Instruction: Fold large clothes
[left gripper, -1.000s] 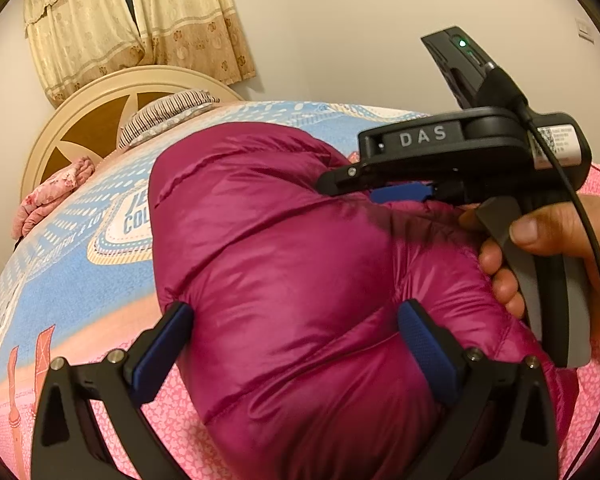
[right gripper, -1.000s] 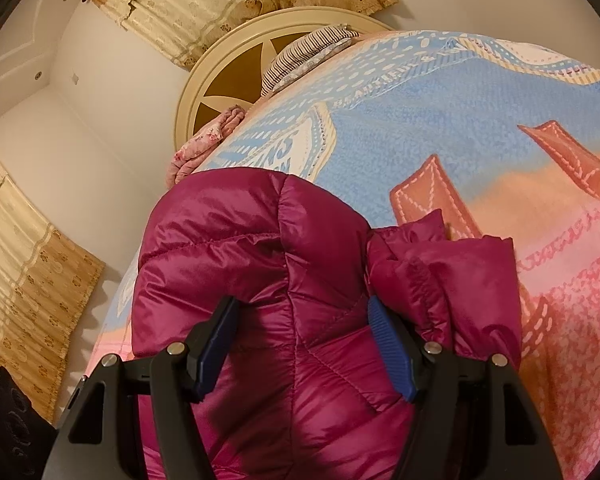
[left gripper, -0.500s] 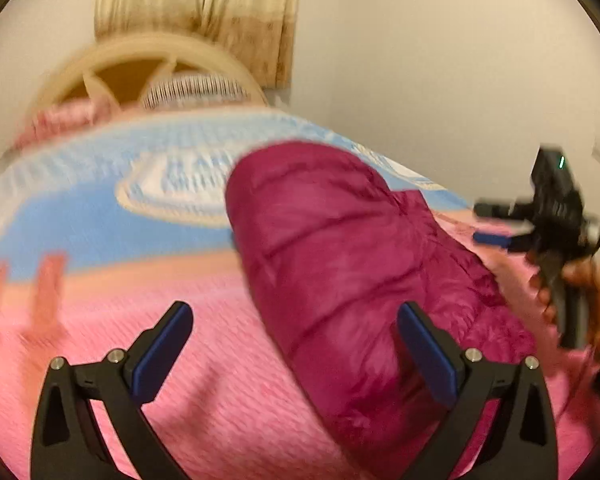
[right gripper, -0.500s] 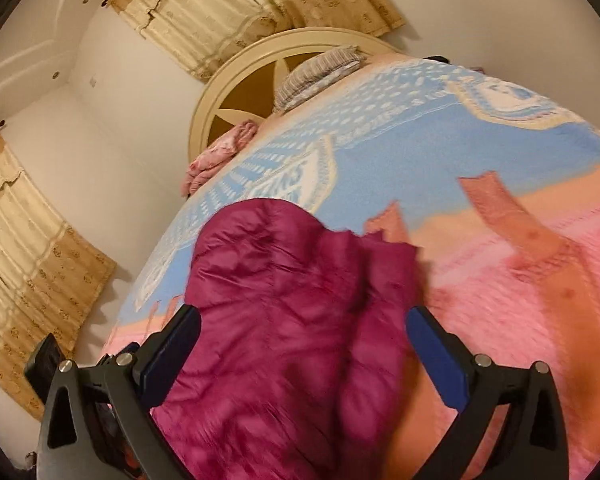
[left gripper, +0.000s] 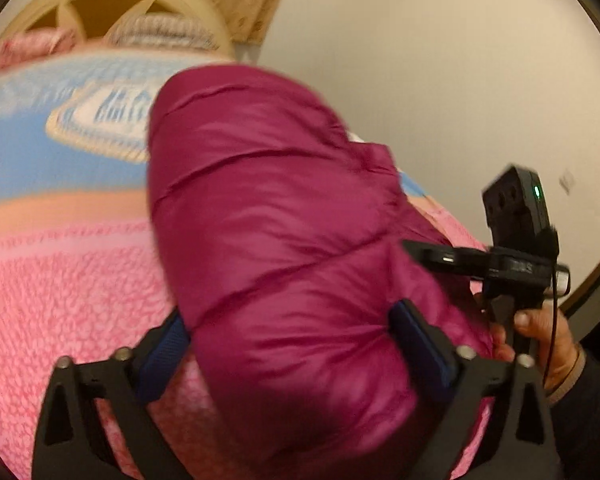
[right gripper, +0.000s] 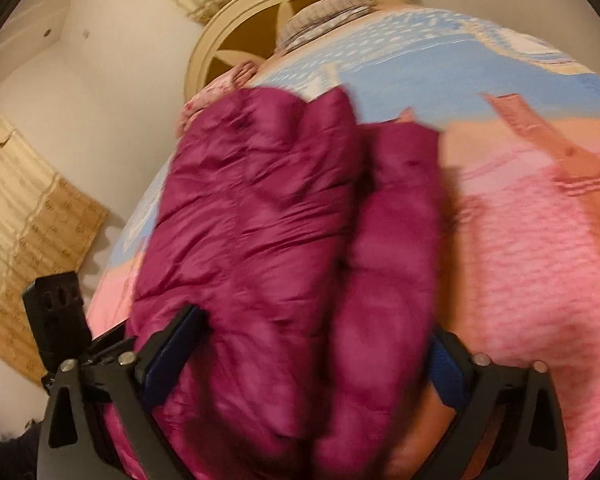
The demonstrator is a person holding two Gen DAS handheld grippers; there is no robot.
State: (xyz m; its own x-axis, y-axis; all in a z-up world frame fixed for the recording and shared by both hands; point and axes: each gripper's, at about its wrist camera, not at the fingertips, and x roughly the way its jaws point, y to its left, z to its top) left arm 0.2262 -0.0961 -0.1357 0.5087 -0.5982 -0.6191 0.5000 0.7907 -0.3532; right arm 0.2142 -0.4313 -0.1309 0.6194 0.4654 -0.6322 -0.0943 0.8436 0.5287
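Note:
A folded magenta puffer jacket (left gripper: 280, 220) lies on the pink and blue blanket (left gripper: 60, 280) of a bed. My left gripper (left gripper: 292, 340) straddles its near end with the jaws closing. Both blue pads touch the bundle, and the fabric puckers at the right pad. In the right wrist view the same jacket (right gripper: 260, 220) fills my right gripper (right gripper: 306, 352), whose jaws are also closing, one pad against each side of the roll. A hand (left gripper: 540, 328) holds the right gripper's handle (left gripper: 516, 272) just right of the jacket.
A cream headboard (right gripper: 236, 48) with a striped pillow (right gripper: 324, 12) stands at the far end of the bed. Patterned curtains (right gripper: 32, 220) hang on the left wall. Bare blanket (right gripper: 540, 240) stretches to the right of the jacket.
Half a second ago both grippers stood wide and drawn back from the jacket. Now both have come in over its near end and narrowed onto it. The left view has rolled.

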